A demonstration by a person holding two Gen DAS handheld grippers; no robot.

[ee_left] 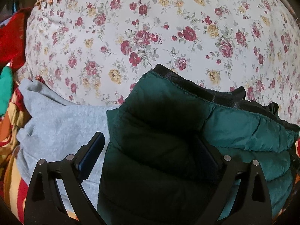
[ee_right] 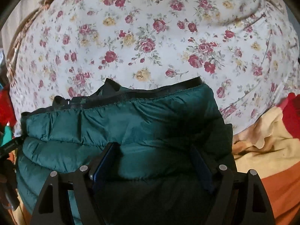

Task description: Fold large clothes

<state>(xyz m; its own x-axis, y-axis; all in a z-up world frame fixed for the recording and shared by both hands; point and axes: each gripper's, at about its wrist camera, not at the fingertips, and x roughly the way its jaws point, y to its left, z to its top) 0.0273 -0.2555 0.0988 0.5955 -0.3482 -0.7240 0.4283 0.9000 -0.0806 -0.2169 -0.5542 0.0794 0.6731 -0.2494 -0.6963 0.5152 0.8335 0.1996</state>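
Note:
A dark green quilted puffer jacket (ee_left: 187,127) with black trim lies folded in a thick bundle on the floral sheet (ee_left: 131,28). My left gripper (ee_left: 150,138) straddles the bundle's left end. Its left finger (ee_left: 91,153) stands clear over grey cloth, and its right finger is half buried in the dark fabric. In the right wrist view the same jacket (ee_right: 93,123) fills the lower middle. My right gripper (ee_right: 151,146) stands over its right part, jaws wide, a puffy ridge bulging between the blue pads (ee_right: 102,165) without being squeezed.
A grey sweatshirt (ee_left: 61,127) lies left of the jacket, over a striped red and yellow blanket (ee_left: 13,170). Red cloth (ee_left: 11,35) and a green item (ee_left: 5,93) sit at the far left. Cream and orange fabric (ee_right: 266,150) lies right of the jacket, with braided trim (ee_right: 28,24) at the sheet's edge.

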